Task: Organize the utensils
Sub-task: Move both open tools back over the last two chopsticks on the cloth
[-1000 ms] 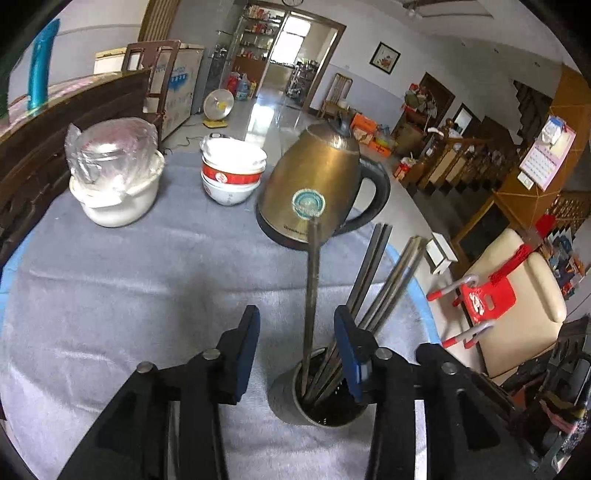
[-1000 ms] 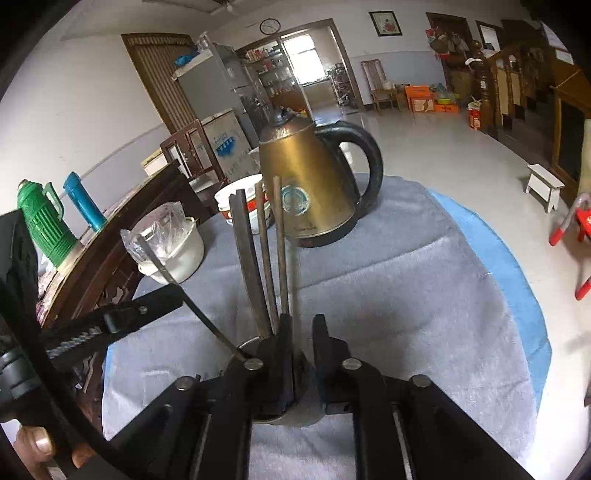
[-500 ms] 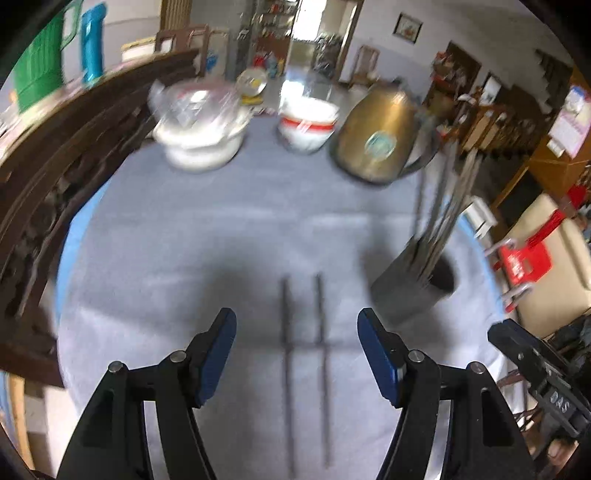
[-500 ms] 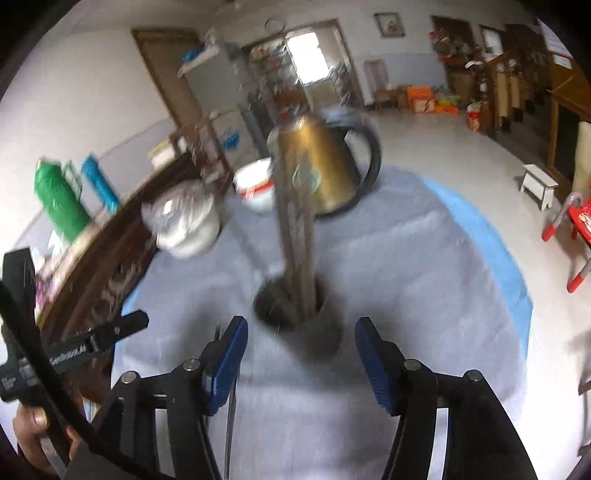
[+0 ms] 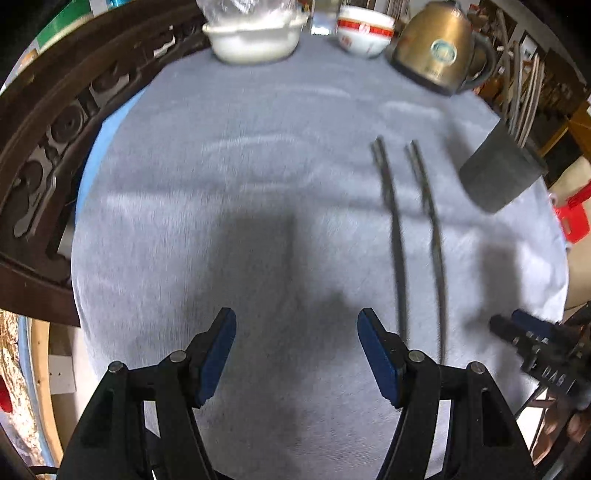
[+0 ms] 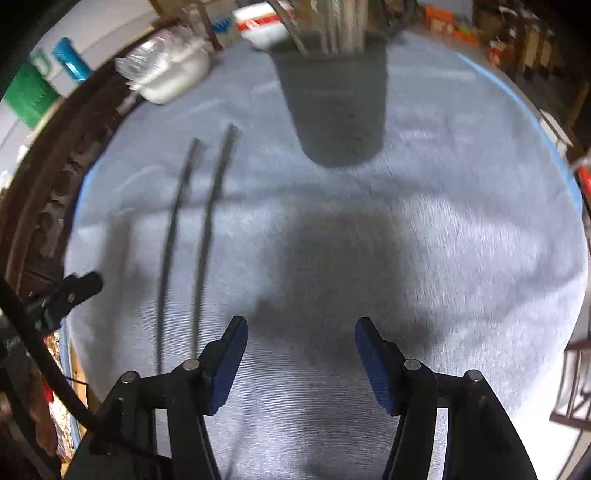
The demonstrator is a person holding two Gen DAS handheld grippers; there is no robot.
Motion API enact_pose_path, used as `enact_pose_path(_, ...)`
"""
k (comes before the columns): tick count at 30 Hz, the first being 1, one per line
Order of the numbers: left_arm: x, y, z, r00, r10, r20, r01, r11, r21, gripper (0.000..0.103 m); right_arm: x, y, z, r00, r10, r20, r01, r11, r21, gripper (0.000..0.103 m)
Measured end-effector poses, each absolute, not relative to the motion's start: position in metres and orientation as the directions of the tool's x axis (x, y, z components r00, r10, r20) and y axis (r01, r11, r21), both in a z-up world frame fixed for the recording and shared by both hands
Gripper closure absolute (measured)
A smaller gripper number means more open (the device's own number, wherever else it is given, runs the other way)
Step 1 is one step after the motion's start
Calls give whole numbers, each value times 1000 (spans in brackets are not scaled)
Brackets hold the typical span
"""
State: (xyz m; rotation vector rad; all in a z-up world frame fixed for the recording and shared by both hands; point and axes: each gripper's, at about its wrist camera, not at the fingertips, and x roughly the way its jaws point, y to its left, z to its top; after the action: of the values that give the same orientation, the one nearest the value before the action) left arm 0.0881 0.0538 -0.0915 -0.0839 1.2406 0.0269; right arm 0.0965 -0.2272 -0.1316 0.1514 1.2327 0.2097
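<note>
Two dark chopsticks (image 5: 413, 236) lie side by side on the grey cloth, also in the right wrist view (image 6: 188, 229). A dark grey holder cup (image 5: 496, 177) with several chopsticks standing in it sits beyond them, straight ahead in the right wrist view (image 6: 338, 99). My left gripper (image 5: 296, 360) is open and empty, over the cloth left of the loose chopsticks. My right gripper (image 6: 301, 360) is open and empty, right of them and short of the cup. Both views are blurred.
A brass kettle (image 5: 439, 44), a red-and-white bowl (image 5: 364, 31) and a white lidded pot (image 5: 255, 35) stand at the table's far side. A dark carved wooden bench (image 5: 44, 122) runs along the left. The table edge drops off on the right (image 6: 554, 147).
Both grippers have pulled back from the cup and tilted down over the cloth. The right gripper, shut at the cup a second ago, has opened. The two loose chopsticks have come into view.
</note>
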Motion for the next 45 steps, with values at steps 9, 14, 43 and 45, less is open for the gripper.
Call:
enact_pose_path(9,85,55,-119,258,2,-966,-70,997,-16,32,103,-222,-131,319,195,-928,-92,980,174,35)
enact_pose_path(14,86,50,-122,252,17,-968,-64,998,1,26,113,-211,-132,318,140,-938,-88,989,118,34)
enact_pose_path(43,91,67,-151,231,21,-973,-75,997,3,0,110,-198,-146,338,75,-938,-117,992,37,0)
enact_pose_path(45,91,67,-152,231,21,-973,-77,997,3,0,108,-198,-147,341,75,-937,-117,992,37,0)
